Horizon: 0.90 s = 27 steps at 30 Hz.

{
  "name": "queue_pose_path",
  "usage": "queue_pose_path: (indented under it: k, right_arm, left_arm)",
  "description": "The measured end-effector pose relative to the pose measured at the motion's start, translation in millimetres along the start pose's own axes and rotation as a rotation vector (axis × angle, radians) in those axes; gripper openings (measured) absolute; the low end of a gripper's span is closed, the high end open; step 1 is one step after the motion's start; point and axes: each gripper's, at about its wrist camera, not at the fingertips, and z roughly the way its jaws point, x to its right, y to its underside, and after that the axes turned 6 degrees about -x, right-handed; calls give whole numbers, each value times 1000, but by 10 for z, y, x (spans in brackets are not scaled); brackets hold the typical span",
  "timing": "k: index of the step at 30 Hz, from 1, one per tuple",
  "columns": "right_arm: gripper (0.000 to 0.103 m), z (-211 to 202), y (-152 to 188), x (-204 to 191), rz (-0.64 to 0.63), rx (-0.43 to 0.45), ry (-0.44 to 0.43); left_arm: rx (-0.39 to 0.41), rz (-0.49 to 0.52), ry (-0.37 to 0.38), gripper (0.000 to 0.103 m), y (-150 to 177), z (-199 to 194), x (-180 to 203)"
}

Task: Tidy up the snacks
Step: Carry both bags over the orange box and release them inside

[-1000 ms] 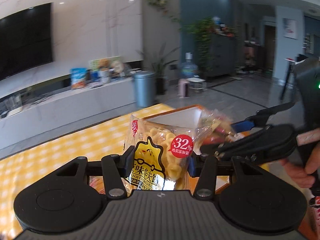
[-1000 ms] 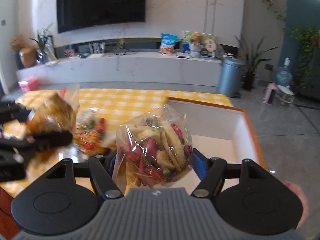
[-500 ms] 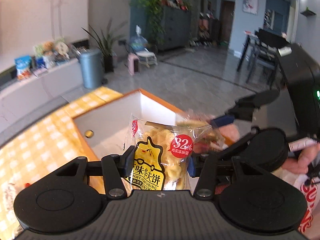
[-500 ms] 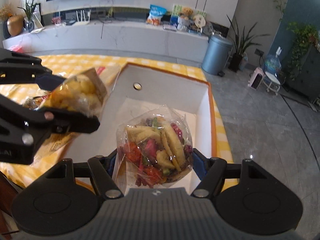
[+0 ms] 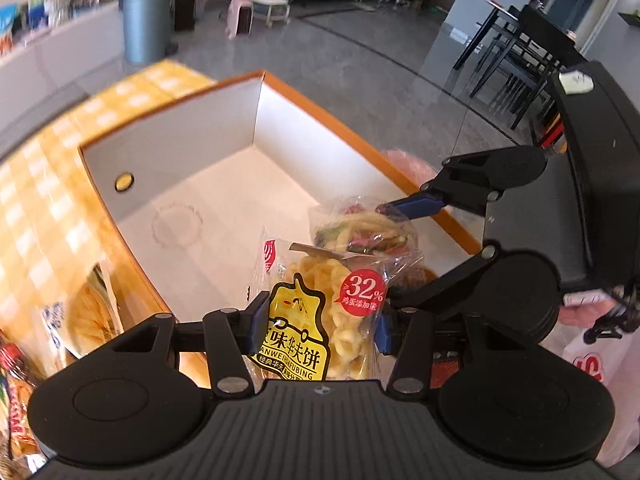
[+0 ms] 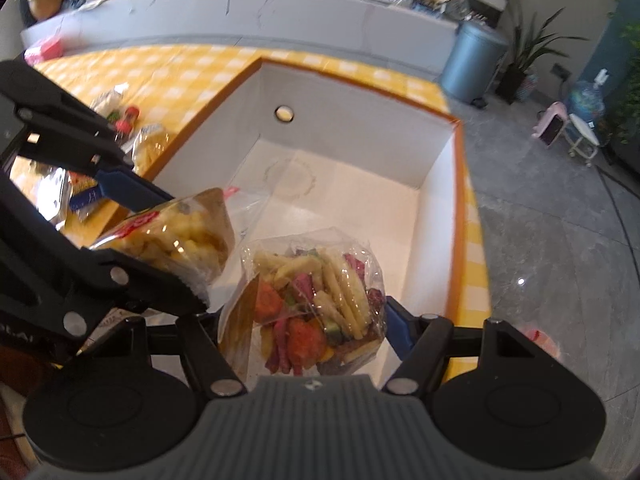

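Fingers (image 5: 256, 316) of the left gripper (image 5: 318, 320) are clamping a yellow waffle-biscuit bag (image 5: 320, 312), holding it upright above the white orange-rimmed box (image 5: 256, 120), just beside the right gripper's mixed-chip bag (image 5: 360, 228).

The right gripper (image 6: 308, 320) is squeezing that vegetable-chip bag (image 6: 316, 300) over the box (image 6: 436, 168) on the yellow checked tabletop (image 6: 160, 68).

A grey-blue bin (image 6: 472, 60) is standing at the upper right of the frame beside a potted plant (image 6: 532, 46), while a pink stool (image 5: 240, 14) is sitting on the grey floor (image 5: 360, 44) near dark dining chairs (image 5: 516, 60).
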Motion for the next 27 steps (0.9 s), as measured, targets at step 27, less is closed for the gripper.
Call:
queue_pose_path:
  k: [27]
  right_arm:
    - [72,315,3,-140,-110,-154,-24]
  left_arm:
    - [-57,-23,-21,78,-104,171,9]
